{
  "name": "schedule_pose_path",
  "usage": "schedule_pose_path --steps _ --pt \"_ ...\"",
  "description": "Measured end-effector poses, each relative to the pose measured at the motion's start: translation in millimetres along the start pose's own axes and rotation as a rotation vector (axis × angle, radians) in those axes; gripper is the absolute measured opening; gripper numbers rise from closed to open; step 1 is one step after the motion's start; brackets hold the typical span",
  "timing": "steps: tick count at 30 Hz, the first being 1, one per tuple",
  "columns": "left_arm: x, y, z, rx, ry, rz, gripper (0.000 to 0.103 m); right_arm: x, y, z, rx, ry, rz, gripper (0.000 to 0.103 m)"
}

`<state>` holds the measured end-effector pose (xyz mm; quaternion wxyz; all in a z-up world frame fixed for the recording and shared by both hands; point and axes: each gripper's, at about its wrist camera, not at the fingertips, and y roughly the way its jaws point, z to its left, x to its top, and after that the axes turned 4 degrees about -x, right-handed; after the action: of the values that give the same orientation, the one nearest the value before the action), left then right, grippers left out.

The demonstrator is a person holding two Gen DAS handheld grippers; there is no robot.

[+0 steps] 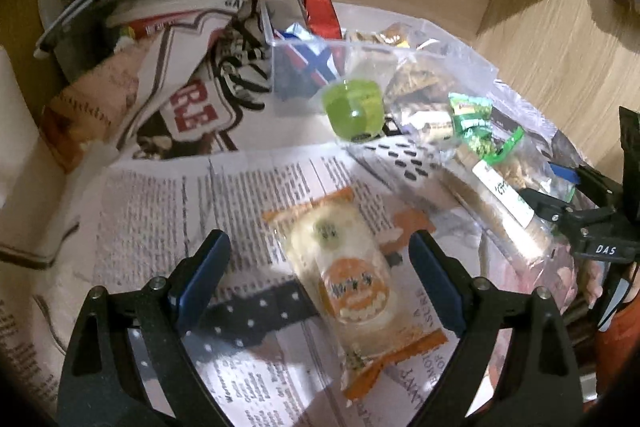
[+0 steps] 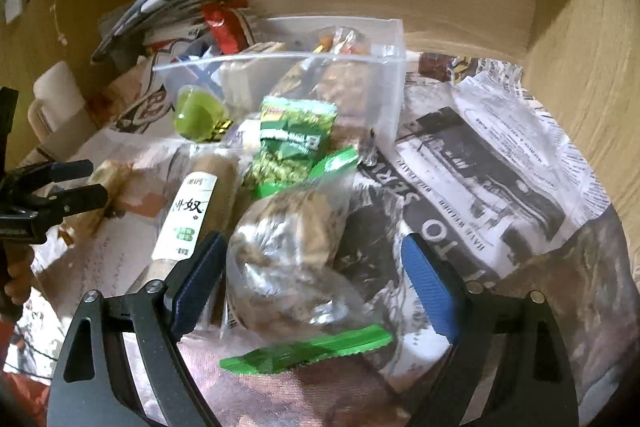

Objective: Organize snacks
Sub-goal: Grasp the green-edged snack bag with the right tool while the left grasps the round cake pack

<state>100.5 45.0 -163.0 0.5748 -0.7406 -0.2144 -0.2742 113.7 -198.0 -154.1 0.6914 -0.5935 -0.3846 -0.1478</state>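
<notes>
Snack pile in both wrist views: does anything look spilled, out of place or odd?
Nothing looks spilled or torn. The snacks lie in a loose heap on the newspaper. Only some are in the clear tub. One orange-edged packet lies alone, apart from the heap, between the left gripper's open jaws.

Landmark: round translucent lime-green jelly cup point(image 1: 353, 110). Below it: clear snack packet with orange ends point(image 1: 347, 271), on black-and-white printed newspaper point(image 1: 160, 211). Above it: glossy red foil wrapper point(image 1: 318, 7). Right of it: green-patterned pea packet point(image 2: 294, 143).
</notes>
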Motion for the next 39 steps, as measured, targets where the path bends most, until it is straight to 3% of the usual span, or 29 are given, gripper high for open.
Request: schedule_pose_path --steps 5,7,10,11,21,31,39 --pt "-4.5 1.0 3.1 0.031 0.025 -0.014 0.077 -5.1 5.3 0.1 0.022 0.017 0.013 0.074" --pt "-4.3 1.9 5.3 0.044 0.031 -0.017 0.069 -5.2 4.5 -0.7 0.040 0.020 0.012 0.055" --pt "-3.7 1.8 7.1 0.062 0.044 -0.022 0.049 -5.1 3.3 -1.1 0.066 0.029 0.011 0.046" --pt "-3.4 1.6 7.5 0.062 0.048 -0.023 0.036 -5.9 2.4 -1.0 0.065 0.031 0.006 0.045" --pt "10.7 -14.2 5.0 0.054 0.044 -0.093 0.035 -1.1 -23.4 -6.3 0.062 0.056 -0.070 0.041" --pt "55.9 -39.2 -7.0 0.017 0.052 -0.186 0.035 31.5 -50.4 -15.1 0.051 0.072 -0.184 0.041" --pt "96.8 -40.0 -14.3 -0.018 0.056 -0.225 0.035 62.7 -46.5 -16.0 0.062 0.070 -0.233 0.041"
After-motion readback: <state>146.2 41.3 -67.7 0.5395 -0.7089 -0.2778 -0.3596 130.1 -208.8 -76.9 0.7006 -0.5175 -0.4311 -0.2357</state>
